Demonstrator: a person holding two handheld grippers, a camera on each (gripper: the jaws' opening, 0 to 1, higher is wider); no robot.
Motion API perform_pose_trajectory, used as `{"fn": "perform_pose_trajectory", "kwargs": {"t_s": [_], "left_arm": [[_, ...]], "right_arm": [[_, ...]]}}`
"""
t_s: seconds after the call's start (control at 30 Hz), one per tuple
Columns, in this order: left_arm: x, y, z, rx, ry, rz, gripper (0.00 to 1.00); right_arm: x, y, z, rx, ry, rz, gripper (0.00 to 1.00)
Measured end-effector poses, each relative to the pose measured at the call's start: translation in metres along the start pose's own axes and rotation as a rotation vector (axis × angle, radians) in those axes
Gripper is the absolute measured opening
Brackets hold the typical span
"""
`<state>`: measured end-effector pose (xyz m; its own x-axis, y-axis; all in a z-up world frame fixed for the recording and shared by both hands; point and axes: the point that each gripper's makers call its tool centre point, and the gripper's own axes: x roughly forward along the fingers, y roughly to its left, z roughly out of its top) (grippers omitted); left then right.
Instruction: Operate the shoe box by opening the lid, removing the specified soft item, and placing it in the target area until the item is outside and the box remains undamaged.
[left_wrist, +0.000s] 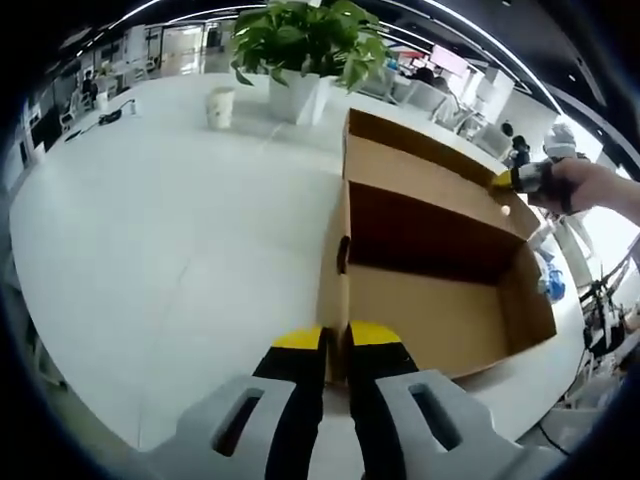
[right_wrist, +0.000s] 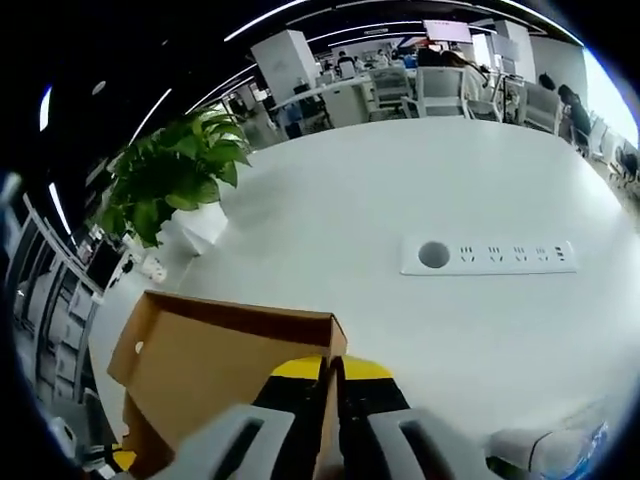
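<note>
While the brown cardboard shoe box sits open on the white table, the left gripper pinches the box's near wall between its yellow-tipped black jaws, with the empty-looking interior ahead and to the right of it. Beyond the box stand a white paper cup and a green potted plant. At the far right the right gripper clamps the raised lid; in its own view the right gripper is closed on that lid's edge, with a white power strip ahead to its right
</note>
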<state>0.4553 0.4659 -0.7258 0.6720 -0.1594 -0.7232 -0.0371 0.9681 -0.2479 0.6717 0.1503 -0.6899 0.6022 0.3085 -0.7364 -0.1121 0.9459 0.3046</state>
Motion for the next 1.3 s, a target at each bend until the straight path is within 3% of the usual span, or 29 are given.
{"fn": "perform_pose_trajectory", "kwargs": {"t_s": [0.3,0.67,0.83,1.3], "left_arm": [[0.0,-0.001,0.0,-0.002,0.001,0.01,0.07],[0.0,0.0,0.0,-0.025,0.002,0.02,0.07],[0.001,-0.001,0.0,-0.02,0.001,0.029,0.07],[0.002,0.0,0.0,-0.023,0.004,0.032,0.06]], "right_arm": [[-0.018,0.007,0.022,-0.054,-0.075,0.042,0.0],[-0.056,0.024,0.033,-0.089,-0.164,0.101,0.0],[-0.075,0.034,0.03,-0.146,-0.194,0.106,0.0],[-0.114,0.045,0.014,-0.175,-0.28,0.155,0.0]]}}
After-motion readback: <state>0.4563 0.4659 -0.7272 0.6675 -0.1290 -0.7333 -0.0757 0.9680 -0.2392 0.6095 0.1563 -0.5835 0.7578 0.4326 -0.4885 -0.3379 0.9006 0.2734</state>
